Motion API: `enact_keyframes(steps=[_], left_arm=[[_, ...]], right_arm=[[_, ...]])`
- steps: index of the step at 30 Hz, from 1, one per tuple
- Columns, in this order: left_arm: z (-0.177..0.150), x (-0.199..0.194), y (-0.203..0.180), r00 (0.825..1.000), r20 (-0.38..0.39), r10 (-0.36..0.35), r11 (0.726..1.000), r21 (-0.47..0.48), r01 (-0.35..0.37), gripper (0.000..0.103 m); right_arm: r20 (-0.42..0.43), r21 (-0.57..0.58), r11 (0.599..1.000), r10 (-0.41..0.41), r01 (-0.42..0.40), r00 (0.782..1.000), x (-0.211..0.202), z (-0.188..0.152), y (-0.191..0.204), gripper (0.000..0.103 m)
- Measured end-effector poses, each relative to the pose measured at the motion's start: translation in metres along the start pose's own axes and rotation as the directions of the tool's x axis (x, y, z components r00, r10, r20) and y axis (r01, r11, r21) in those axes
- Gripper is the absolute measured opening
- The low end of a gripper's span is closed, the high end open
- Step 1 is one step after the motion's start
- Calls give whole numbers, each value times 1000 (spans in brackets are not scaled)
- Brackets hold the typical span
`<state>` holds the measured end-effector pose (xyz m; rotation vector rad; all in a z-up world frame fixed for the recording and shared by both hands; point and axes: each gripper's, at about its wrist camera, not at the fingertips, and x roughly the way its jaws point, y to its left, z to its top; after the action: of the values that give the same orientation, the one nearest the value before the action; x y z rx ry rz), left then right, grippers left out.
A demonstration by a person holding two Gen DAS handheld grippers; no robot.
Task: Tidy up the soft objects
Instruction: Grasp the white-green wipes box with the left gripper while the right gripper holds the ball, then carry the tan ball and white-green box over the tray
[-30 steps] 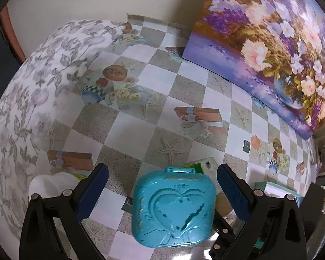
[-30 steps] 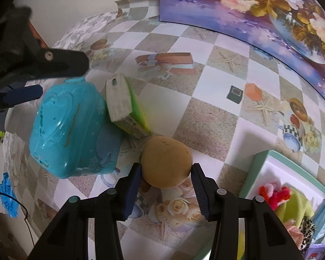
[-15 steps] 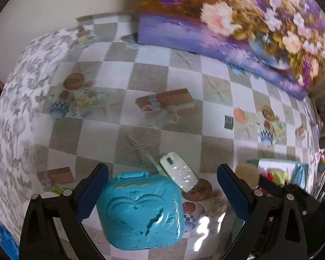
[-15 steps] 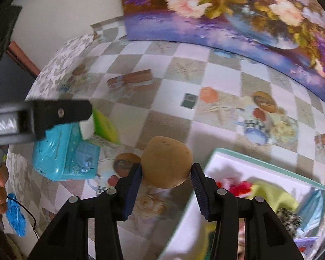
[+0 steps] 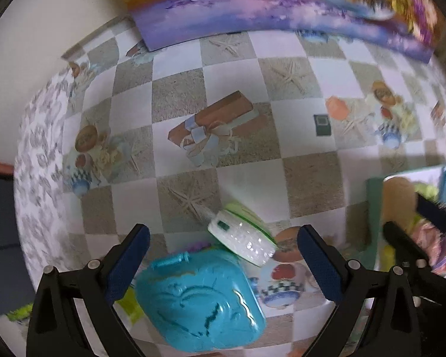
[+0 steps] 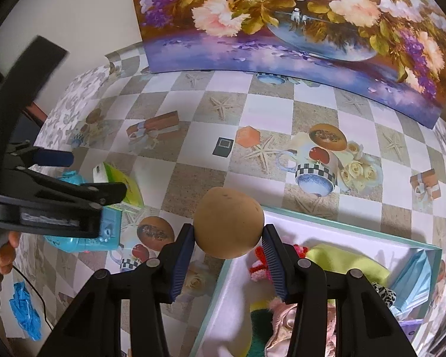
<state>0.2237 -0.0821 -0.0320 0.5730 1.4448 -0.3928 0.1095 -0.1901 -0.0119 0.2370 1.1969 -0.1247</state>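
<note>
My right gripper (image 6: 227, 248) jaws clamp the tan ball (image 6: 228, 221) just above the box (image 6: 336, 228) rim, its interior lying toward five o'clock, while my left gripper (image 5: 223, 263) jaws gape wide, empty

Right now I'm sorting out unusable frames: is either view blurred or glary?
Left wrist view: motion-smeared toward the right edge, where the round tan sponge ball is blurred; highlights glint on the turquoise plastic heart case. Right wrist view: sharp on the ball; fisheye bends the flower painting.
</note>
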Motion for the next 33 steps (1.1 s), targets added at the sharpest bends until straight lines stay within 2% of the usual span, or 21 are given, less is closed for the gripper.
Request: enact_keyframes(steps=[4, 8, 15, 17, 20, 23, 26, 33], left_arm=[[4, 6, -7, 998, -24, 49, 997, 64, -48, 98], [6, 5, -14, 995, -33, 98, 988, 126, -93, 87], [6, 8, -33, 992, -42, 116, 971, 214, -105, 85], [6, 12, -36, 991, -45, 127, 966, 232, -114, 82], [6, 17, -38, 989, -62, 134, 965, 236, -116, 73], [7, 20, -38, 990, -68, 127, 967, 233, -108, 71], [7, 22, -38, 990, -75, 116, 968, 232, -96, 56], [8, 20, -33, 994, -63, 89, 977, 201, -75, 55]], right_arm=[[-5, 6, 1000, 5, -5, 1000, 2, 0, -2, 50], [-16, 15, 1000, 10, -10, 1000, 5, 0, -5, 50], [-15, 26, 1000, 15, -14, 1000, 5, 0, -9, 50], [-18, 24, 1000, 17, -17, 1000, 6, 0, -9, 50], [-24, 22, 1000, 17, -17, 1000, 7, -1, -9, 50], [-23, 28, 999, 17, -16, 1000, 8, -1, -10, 50], [-16, 28, 999, 18, -18, 1000, 6, 0, -10, 50], [-16, 22, 1000, 20, -19, 1000, 6, -1, -8, 50]])
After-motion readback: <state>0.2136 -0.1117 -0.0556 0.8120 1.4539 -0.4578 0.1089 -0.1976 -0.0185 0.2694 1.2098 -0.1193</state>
